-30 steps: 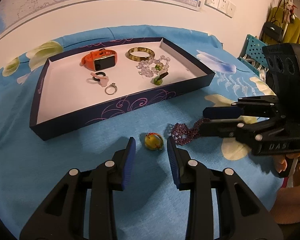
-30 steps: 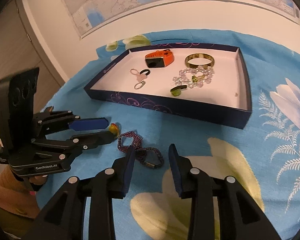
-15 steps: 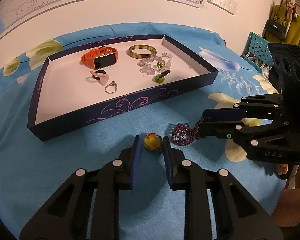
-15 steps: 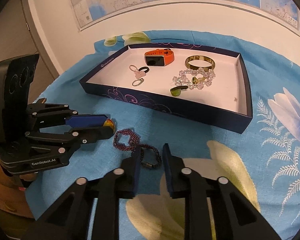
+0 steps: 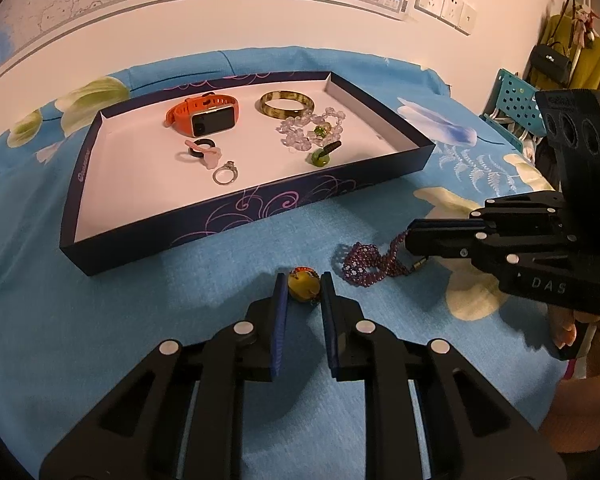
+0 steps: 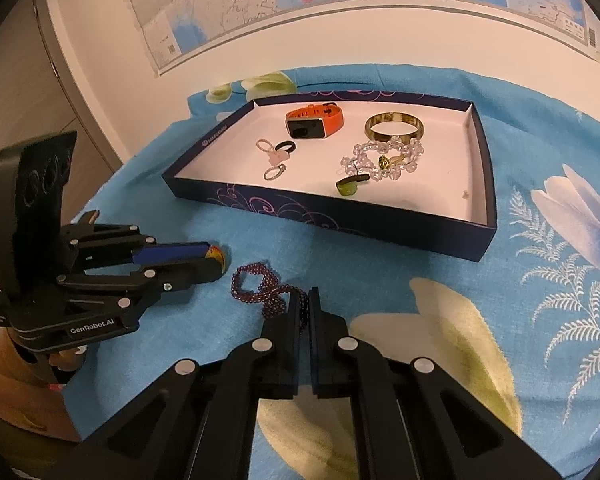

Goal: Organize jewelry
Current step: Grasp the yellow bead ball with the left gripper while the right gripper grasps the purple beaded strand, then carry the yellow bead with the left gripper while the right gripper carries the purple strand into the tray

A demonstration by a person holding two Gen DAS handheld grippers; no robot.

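A dark blue tray [image 5: 260, 210] [image 6: 340, 216] lies on the blue flowered cloth. It holds an orange watch [image 5: 204, 114], a green bangle [image 5: 286, 103], a clear bead bracelet [image 5: 312, 132], rings [image 5: 224, 174] and a green pendant [image 5: 320, 156]. My left gripper [image 5: 303, 285] is shut on a yellow bead ring [image 5: 303, 286] on the cloth; it also shows in the right wrist view [image 6: 216, 258]. My right gripper [image 6: 304, 300] is shut on one end of a purple bead bracelet [image 6: 260, 288] [image 5: 364, 266] that lies on the cloth.
A wall with a map and sockets [image 5: 444, 4] stands behind the table. A blue rack [image 5: 512, 100] and hanging clothes and bag [image 5: 568, 64] are at the far right. A wooden cabinet [image 6: 32, 92] is at the left.
Both grippers have closed from open: the left around the yellow bead ring, the right around the purple bracelet's end. Both moved slightly forward onto their objects.
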